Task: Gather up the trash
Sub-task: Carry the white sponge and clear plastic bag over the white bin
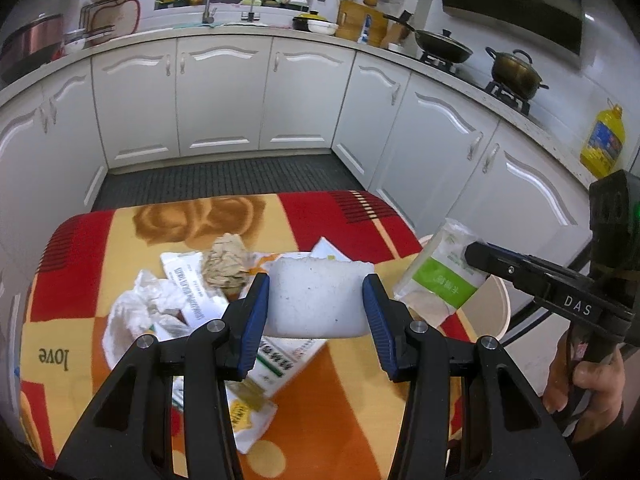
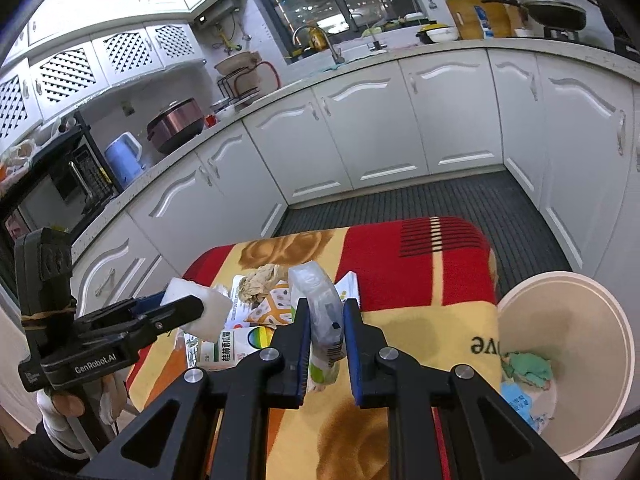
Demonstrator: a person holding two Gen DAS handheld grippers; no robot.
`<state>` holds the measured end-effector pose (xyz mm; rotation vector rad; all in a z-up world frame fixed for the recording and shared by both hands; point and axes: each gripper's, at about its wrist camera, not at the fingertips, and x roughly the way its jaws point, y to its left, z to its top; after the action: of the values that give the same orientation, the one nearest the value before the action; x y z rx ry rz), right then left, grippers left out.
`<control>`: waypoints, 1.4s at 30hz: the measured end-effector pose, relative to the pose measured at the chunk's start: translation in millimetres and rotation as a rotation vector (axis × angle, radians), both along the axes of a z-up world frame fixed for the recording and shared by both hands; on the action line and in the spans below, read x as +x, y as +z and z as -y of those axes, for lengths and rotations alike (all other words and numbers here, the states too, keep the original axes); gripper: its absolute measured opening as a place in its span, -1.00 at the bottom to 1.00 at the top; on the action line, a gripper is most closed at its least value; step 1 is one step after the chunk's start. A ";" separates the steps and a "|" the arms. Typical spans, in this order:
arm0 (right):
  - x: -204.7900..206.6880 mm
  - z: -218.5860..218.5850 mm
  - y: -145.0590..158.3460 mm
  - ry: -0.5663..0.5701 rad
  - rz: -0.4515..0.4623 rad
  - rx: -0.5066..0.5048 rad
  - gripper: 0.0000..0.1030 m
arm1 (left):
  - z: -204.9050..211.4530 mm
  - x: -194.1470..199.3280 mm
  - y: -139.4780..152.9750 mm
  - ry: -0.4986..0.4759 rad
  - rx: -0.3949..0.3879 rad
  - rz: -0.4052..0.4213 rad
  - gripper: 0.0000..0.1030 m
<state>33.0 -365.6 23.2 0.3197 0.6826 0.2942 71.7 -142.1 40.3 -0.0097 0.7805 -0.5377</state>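
Note:
My left gripper [image 1: 316,300] is shut on a white foam block [image 1: 318,294], held above the blanket-covered table [image 1: 328,400]; the right wrist view shows the same block [image 2: 202,310] at the left. My right gripper [image 2: 326,344] is shut on a clear plastic packet with a green label [image 2: 322,316]. The same packet [image 1: 440,276] hangs at the right in the left wrist view, near the bin's rim. On the table lie a crumpled brown paper [image 1: 226,266], white crumpled tissue [image 1: 148,304] and printed cartons [image 1: 276,364]. A beige trash bin [image 2: 568,364] stands at the table's right edge with green and blue scraps inside.
White kitchen cabinets [image 1: 224,96] ring a dark ribbed floor mat [image 1: 224,180] beyond the table. The counter carries a wok [image 1: 442,46], a pot [image 1: 516,72] and a yellow oil bottle [image 1: 604,142]. A person's hand [image 1: 584,384] grips the right tool's handle.

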 end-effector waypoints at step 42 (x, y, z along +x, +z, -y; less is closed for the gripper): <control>-63.3 141.8 -28.5 -0.282 -0.064 0.037 -0.71 | 180.2 -15.6 -42.5 -0.231 0.018 -0.090 -0.12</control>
<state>-30.2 -507.5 -5.3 0.4567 0.6857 0.0277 56.1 -322.4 -2.2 0.0741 0.8799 -0.7537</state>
